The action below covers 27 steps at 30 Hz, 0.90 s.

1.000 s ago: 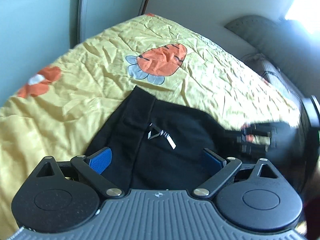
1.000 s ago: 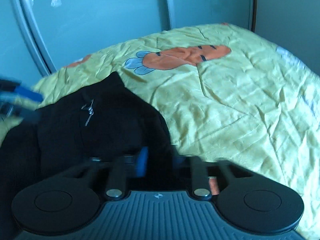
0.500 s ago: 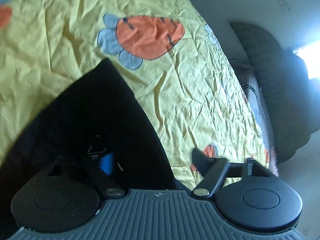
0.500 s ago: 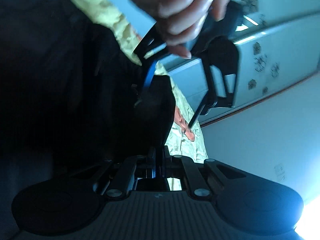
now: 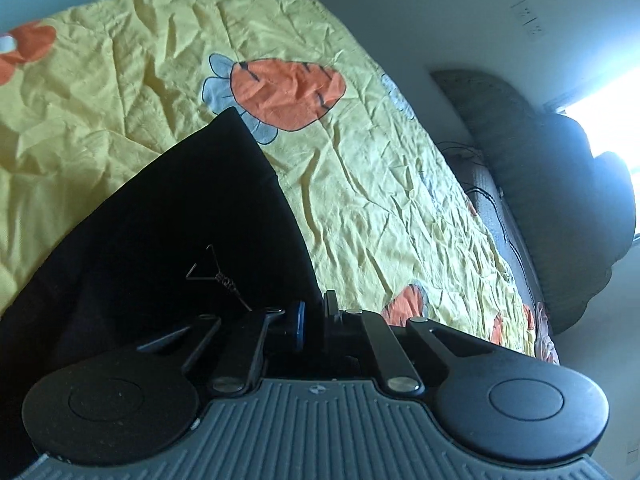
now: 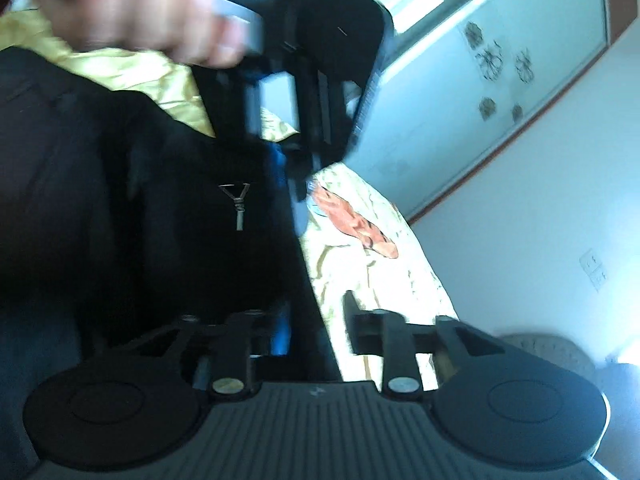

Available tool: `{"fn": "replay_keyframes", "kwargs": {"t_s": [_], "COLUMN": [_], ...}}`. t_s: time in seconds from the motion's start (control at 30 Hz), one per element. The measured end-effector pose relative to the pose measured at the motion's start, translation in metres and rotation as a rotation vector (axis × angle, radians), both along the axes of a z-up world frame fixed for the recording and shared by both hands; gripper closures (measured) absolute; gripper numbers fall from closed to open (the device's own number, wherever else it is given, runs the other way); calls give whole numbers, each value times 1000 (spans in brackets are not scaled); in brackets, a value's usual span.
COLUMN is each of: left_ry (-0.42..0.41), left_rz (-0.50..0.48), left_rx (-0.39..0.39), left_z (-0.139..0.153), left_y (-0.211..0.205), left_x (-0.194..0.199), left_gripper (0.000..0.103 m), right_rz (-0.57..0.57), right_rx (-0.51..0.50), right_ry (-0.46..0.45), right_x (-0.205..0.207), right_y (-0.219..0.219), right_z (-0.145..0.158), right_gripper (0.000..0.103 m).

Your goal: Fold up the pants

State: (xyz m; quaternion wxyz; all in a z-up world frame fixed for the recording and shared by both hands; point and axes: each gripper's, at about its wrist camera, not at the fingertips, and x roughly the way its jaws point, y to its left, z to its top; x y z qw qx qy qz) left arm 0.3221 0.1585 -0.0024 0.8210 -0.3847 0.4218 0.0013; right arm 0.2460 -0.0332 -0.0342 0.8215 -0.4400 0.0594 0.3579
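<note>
**A:** Going by my left wrist view first, the left claw has just been closing, and its blue pads now pinch the right-hand edge of the black fabric pants, which lie on the crumpled yellow bedspread with orange carrot prints. A small metal zip pull shows just ahead of the claw.

**B:** And the other camera?

**A:** In my right wrist view, the right claw has just been opening. Its jaws stand partly apart, and the dark edge of the pants runs between them, but I see no pad pressing on it. Further up, blurred, a hand holds the left claw on that same edge.

**B:** Which step is that?

**A:** I'd judge it a hand-over of the edge: left takes, right lets go. Next, the right claw needs a fresh hold further along before I fold the pants over.
</note>
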Motion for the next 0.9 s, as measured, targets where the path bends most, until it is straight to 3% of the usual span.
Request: {"fn": "replay_keyframes", "kwargs": {"t_s": [0.07, 0.17, 0.2, 0.23, 0.27, 0.33, 0.43, 0.5, 0.6, 0.67, 0.73, 0.9], "left_ry": [-20, -47, -56, -66, -71, -67, -86, -84, -70, -47, -52, -153], "left_rz": [2, -11, -15, -18, -8, 10, 29, 44, 60, 56, 48, 50], "left_rx": [4, 25, 31, 31, 24, 20, 25, 43, 46, 48, 50, 82], "left_z": [0, 1, 1, 0, 0, -1, 1, 3, 3, 0, -2, 9], "left_y": [-1, -4, -4, -4, -2, 2, 7, 9, 17, 21, 21, 14], "left_x": [-7, -17, -19, -20, -20, -16, -11, -7, -5, -5, -11, -41], "left_gripper": [97, 97, 97, 91, 76, 61, 47, 44, 48, 80, 95, 96], "right_rz": [-11, -28, -34, -35, -36, -7, 29, 32, 28, 22, 17, -31], "right_rx": [-1, -22, -19, -9, -1, -47, -97, -104, -88, -75, -51, -26], "right_ry": [17, 58, 87, 108, 106, 43, -28, -41, -42, -44, -41, -15], "right_x": [7, 21, 25, 28, 26, 13, -6, -9, -8, -23, -29, -31], "right_y": [7, 16, 18, 19, 19, 22, 24, 22, 21, 18, 16, 1], "right_z": [-1, -4, -5, -8, -7, -10, -16, -18, -17, -19, -19, -17], "right_gripper": [62, 65, 85, 94, 94, 94, 94, 94, 94, 94, 94, 92]}}
